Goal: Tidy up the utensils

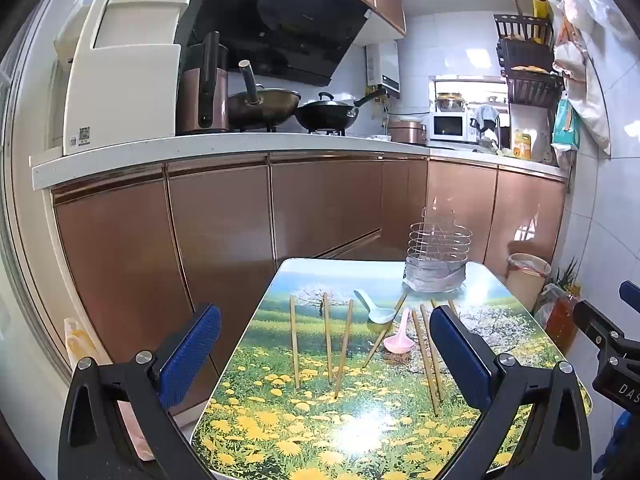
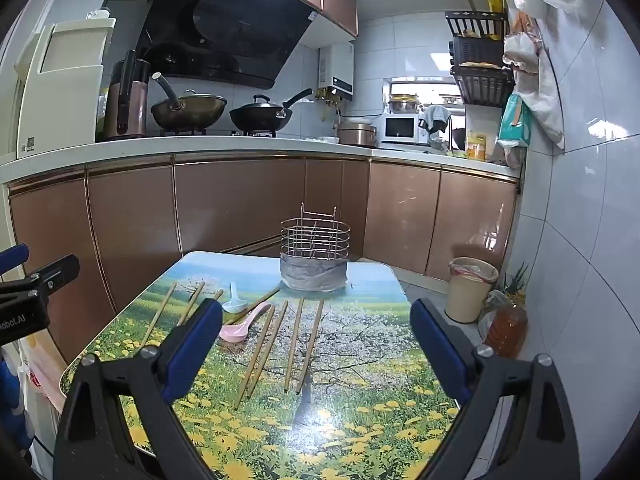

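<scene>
Filling the near ground is a small glossy table (image 2: pixel 360 360) printed with a meadow of yellow flowers, a blossoming tree and blue sky, set in a narrow kitchen. Behind it run copper-brown cabinet doors (image 2: pixel 224 200) under a pale speckled worktop (image 2: pixel 200 148). On the worktop stand two dark woks (image 2: pixel 188 110) beneath a slanted black extractor hood (image 2: pixel 224 28), with a white microwave (image 2: pixel 400 128) further right. White wall tiles (image 2: pixel 568 220) close the right side, and a beige bin (image 2: pixel 468 288) stands on the floor there.

At the table's far edge stands a wire utensil basket (image 2: pixel 314 256) with a grey band wrapped round its base. Bamboo chopsticks (image 2: pixel 294 344) lie scattered singly nearer than it, with a white ceramic spoon (image 2: pixel 235 300) and a pink plastic spoon (image 2: pixel 244 328) among them, left of centre.

The left gripper (image 1: pixel 328 360) hangs above the table's near left part with its blue pads spread wide and nothing between them. The right gripper (image 2: pixel 316 348) likewise stands wide apart and empty, over the near right.

Readable writing is scant: "DAS" on one black clamp body and mirrored "Robot.AI" on the other.
</scene>
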